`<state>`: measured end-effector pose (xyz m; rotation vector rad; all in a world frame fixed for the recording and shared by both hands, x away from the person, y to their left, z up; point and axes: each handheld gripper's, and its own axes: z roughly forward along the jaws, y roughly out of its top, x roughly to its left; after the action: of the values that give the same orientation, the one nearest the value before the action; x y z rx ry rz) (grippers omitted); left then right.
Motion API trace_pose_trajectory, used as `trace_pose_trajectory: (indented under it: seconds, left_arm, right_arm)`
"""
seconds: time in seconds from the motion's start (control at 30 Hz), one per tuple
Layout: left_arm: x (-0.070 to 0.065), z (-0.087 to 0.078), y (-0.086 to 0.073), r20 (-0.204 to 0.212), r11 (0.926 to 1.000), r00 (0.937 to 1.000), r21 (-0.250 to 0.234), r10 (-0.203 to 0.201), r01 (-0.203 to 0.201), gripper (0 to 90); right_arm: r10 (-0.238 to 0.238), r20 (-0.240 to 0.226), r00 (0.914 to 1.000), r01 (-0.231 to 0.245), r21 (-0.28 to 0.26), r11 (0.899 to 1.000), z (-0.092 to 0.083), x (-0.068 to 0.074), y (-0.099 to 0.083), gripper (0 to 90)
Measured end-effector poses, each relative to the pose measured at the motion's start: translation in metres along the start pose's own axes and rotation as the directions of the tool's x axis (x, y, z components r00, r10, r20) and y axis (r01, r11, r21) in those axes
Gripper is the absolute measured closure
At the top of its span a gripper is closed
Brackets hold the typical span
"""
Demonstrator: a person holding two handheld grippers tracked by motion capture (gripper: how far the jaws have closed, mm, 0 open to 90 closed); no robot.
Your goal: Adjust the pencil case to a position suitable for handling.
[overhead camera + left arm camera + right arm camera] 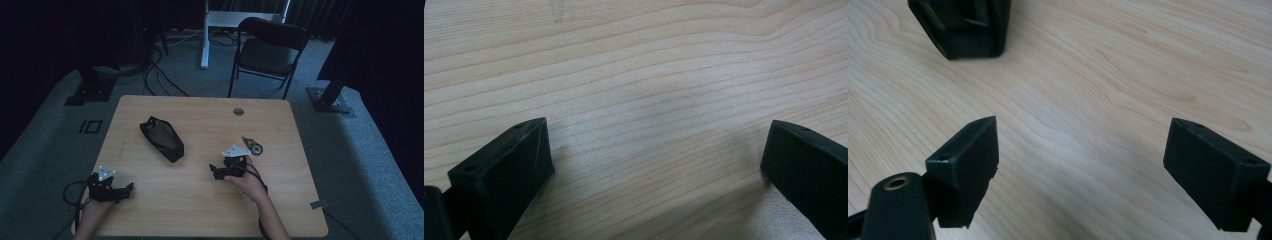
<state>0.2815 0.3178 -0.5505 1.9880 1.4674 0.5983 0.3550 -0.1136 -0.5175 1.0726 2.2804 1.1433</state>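
On the worktop (200, 200) lies a black pouch (162, 138), long and narrow, set on a slant from about 11 o'clock to 5 o'clock, left of the middle. The right tongs (220, 172) rest near the middle of the worktop, held in the person's right hand (247, 182), and point toward 9 o'clock; the pouch lies at about 10 o'clock from them, near but apart, with bare wood between. In the right gripper view those tongs (1080, 165) stand spread wide with nothing between the jaws, and the pouch's end (963, 27) shows at the top left, well ahead of the tips and off toward 11 o'clock. The left tongs (127, 189) sit at the near left corner of the worktop, in the left hand (95, 207), pointing toward 3 o'clock; the pouch is at about 1 o'clock from them, farther off than from the right tongs. In the left gripper view these tongs (656, 155) are also spread wide over plain wood grain, gripping nothing. A small tape roller (253, 146) lies just beside the right tongs at about 1 o'clock from them. A chair (270, 50) stands on the floor beyond the far edge of the worktop.
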Motion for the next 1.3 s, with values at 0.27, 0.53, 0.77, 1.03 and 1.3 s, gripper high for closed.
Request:
trace_pose_trajectory:
  seconds: [0.27,0.53,0.77,1.03,1.3]
  left_arm:
    - [0.0,0.0,0.0,0.001,1.0,1.0,0.0,0.002,-0.002,0.2]
    - [0.0,0.0,0.0,0.002,1.0,1.0,0.0,0.002,-0.002,0.2]
    - [0.0,0.0,0.0,0.001,1.0,1.0,0.0,0.001,-0.001,0.2]
    - [0.0,0.0,0.0,0.001,1.0,1.0,0.002,0.002,-0.002,0.2]
    - [0.0,0.0,0.0,0.001,1.0,1.0,0.002,0.002,-0.002,0.2]
  right_arm:
    - [-0.002,-0.034,0.9994,0.001,-0.02,1.0,0.015,0.018,0.012,14.2]
    - [-0.021,-0.058,0.9981,0.02,-0.018,1.0,0.032,0.032,0.02,14.2]
    - [-0.024,-0.068,0.9974,0.024,-0.014,1.0,0.041,0.038,0.023,14.3]
    - [-0.029,-0.077,0.9966,0.027,-0.03,0.999,0.051,0.047,0.033,14.2]
    - [-0.04,-0.091,0.995,0.037,-0.043,0.998,0.057,0.054,0.045,14.2]
